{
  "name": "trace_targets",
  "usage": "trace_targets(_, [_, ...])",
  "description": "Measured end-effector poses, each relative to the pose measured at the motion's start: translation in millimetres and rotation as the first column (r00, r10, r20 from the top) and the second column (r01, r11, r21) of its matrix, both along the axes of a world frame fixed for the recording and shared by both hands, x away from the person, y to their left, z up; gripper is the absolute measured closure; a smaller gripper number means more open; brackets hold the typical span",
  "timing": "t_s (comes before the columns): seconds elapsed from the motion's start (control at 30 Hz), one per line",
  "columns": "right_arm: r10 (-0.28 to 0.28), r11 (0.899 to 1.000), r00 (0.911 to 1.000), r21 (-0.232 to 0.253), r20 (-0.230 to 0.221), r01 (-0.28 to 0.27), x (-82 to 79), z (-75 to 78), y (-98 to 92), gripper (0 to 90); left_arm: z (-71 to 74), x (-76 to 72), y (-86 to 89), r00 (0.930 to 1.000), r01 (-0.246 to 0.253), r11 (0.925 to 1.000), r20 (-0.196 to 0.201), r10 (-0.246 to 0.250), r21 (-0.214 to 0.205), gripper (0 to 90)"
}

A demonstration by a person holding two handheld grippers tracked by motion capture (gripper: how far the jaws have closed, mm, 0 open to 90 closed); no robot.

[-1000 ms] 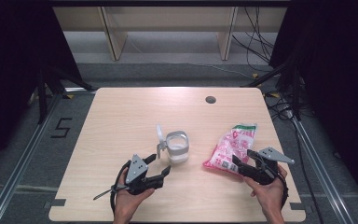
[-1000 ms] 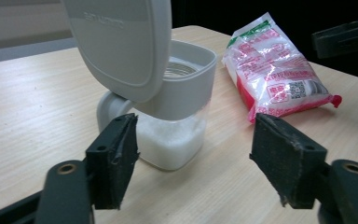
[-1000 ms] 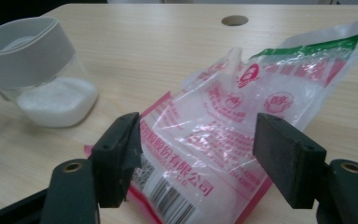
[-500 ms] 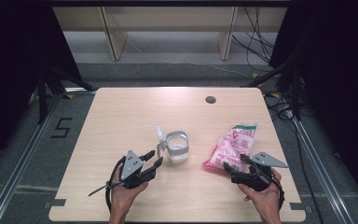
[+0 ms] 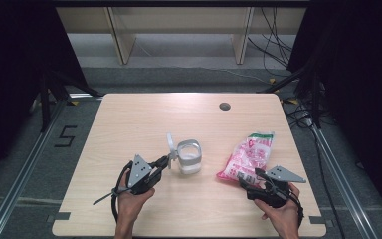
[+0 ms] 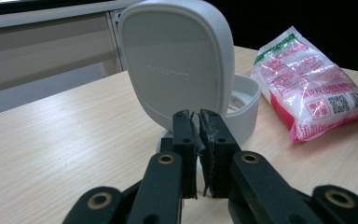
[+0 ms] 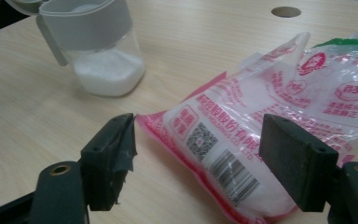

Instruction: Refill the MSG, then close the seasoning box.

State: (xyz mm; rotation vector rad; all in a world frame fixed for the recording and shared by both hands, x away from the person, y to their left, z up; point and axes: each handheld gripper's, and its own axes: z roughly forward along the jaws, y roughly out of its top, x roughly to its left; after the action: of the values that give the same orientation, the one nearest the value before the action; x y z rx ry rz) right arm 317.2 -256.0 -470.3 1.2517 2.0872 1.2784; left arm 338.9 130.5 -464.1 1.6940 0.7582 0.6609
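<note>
A clear jar (image 5: 189,157) of white grains stands mid-table, its grey lid (image 5: 170,144) flipped up on the left side. My left gripper (image 5: 167,161) points at the base of that lid (image 6: 177,65). Its jaws have just been closing and now stand shut (image 6: 196,121), leaving a thin slit. I cannot tell whether they pinch anything. A pink and white bag (image 5: 248,154) lies to the right of the jar. My right gripper (image 5: 247,178) is open at the bag's near corner. Its jaws (image 7: 198,135) straddle the bag (image 7: 270,107) without pressing on it.
The wooden table (image 5: 129,124) has a round dark hole (image 5: 224,106) at the back right. Both hands rest near the front edge. Beyond the table stand shelf legs and loose cables on the floor, with metal rails along both sides.
The left gripper's jaws went from wide open to shut beside the jar. The right gripper drew back slightly toward the front edge and stayed open.
</note>
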Motion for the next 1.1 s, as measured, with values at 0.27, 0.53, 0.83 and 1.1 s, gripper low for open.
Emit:
trace_targets(0.27, [0.039,0.999,0.9992,0.006,-0.001,-0.039,-3.0,0.2,4.8,29.5,4.8,1.4,1.5,1.0,-0.008,0.9998,-0.005,0.008,0.019,89.3])
trace_targets(0.53, [0.032,0.999,0.9995,0.004,0.0,-0.032,-5.0,0.3,4.5,30.2,9.3,5.8,1.7,0.9997,-0.004,0.9989,0.024,0.003,0.047,89.4])
trace_targets(0.83, [0.021,1.0,0.9998,0.012,0.008,-0.021,-6.9,0.0,6.6,31.2,15.0,8.6,2.1,0.9991,-0.013,0.9985,0.04,0.011,0.052,89.5])
trace_targets(1.1, [0.045,0.999,0.999,0.002,-0.004,-0.045,-10.3,0.0,7.5,31.4,15.2,10.2,2.7,0.9991,-0.014,0.9981,0.041,0.012,0.06,89.6])
